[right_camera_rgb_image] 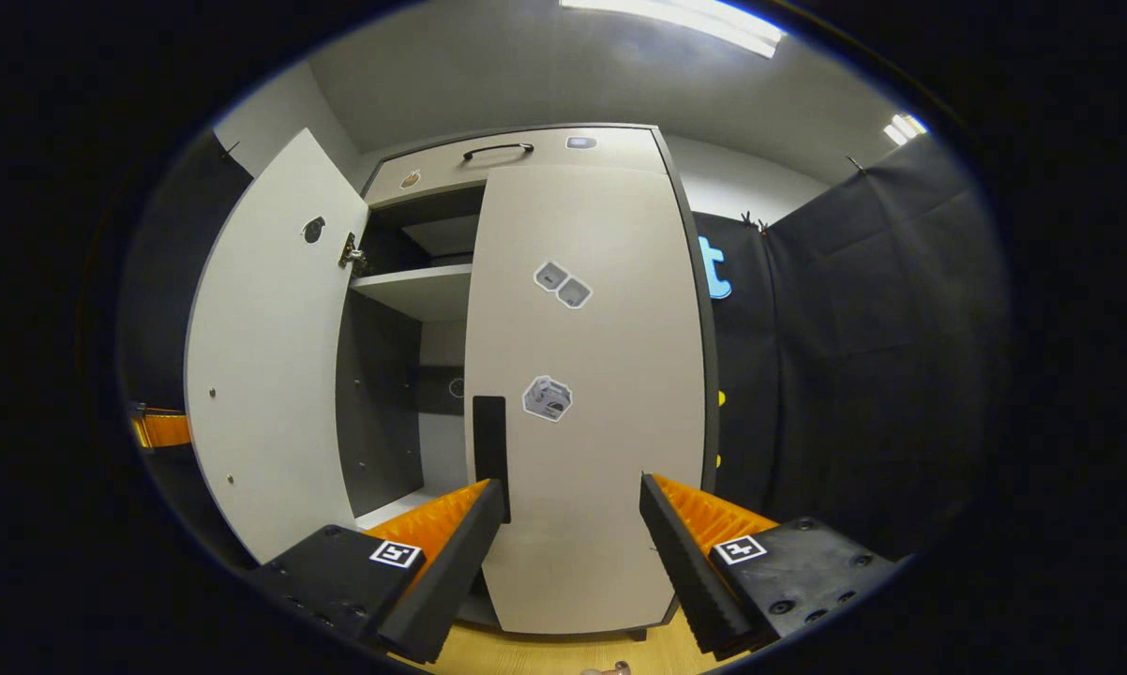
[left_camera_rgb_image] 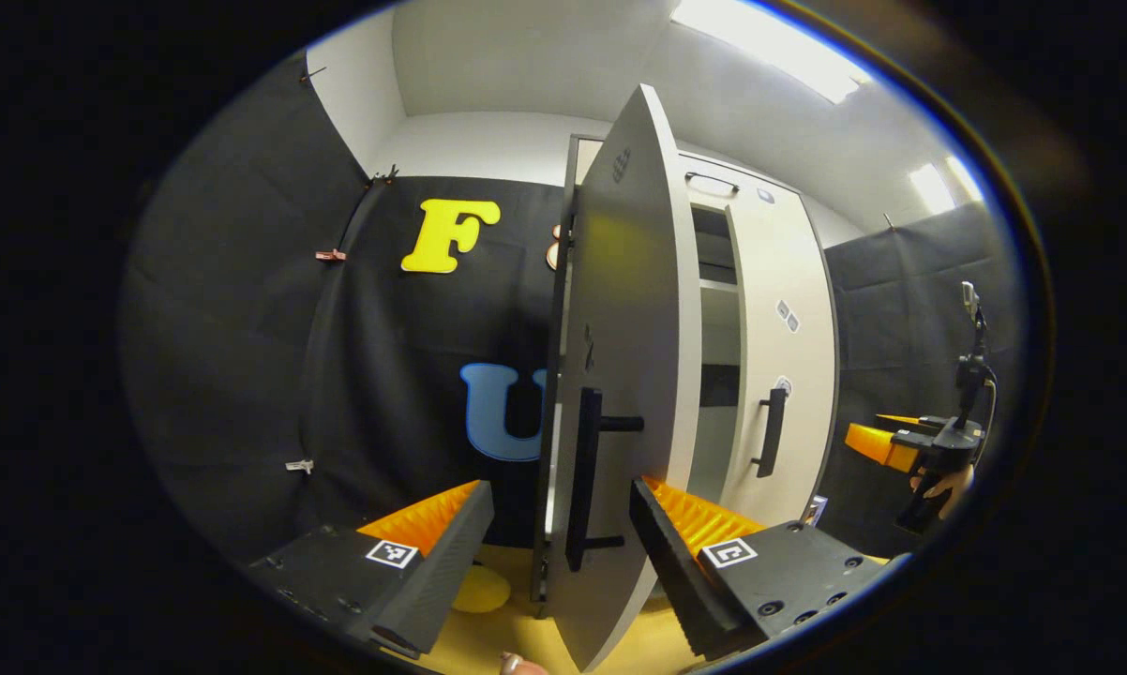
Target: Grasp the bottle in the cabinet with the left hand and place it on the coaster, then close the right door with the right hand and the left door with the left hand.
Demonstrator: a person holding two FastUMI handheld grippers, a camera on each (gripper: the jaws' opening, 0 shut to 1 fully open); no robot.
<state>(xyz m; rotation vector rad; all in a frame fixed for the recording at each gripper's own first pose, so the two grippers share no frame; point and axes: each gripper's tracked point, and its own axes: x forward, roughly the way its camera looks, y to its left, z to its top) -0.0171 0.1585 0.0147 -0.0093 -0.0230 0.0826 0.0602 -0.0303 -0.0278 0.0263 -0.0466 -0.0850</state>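
Note:
The grey cabinet's left door (left_camera_rgb_image: 620, 309) stands open and I see it nearly edge-on in the left gripper view, its black handle (left_camera_rgb_image: 584, 478) facing me. My left gripper (left_camera_rgb_image: 559, 562) is open, with the door's lower edge and handle between its fingers; neither visibly presses on them. The right door (right_camera_rgb_image: 582, 375) lies flush against the cabinet, its handle (right_camera_rgb_image: 488, 441) just above my open right gripper (right_camera_rgb_image: 573, 553), which holds nothing. A pale yellow round thing (left_camera_rgb_image: 479, 591), perhaps the coaster, lies on the wooden surface beside the left finger. The right gripper (left_camera_rgb_image: 920, 450) shows far right, held by a hand.
Through the gap I see a shelf (right_camera_rgb_image: 413, 286) and the dark cabinet interior. The open left door (right_camera_rgb_image: 263, 375) swings out to the left, with the left gripper's orange part (right_camera_rgb_image: 160, 429) behind it. Black cloth walls close in on both sides. A wooden tabletop (right_camera_rgb_image: 545, 652) lies below.

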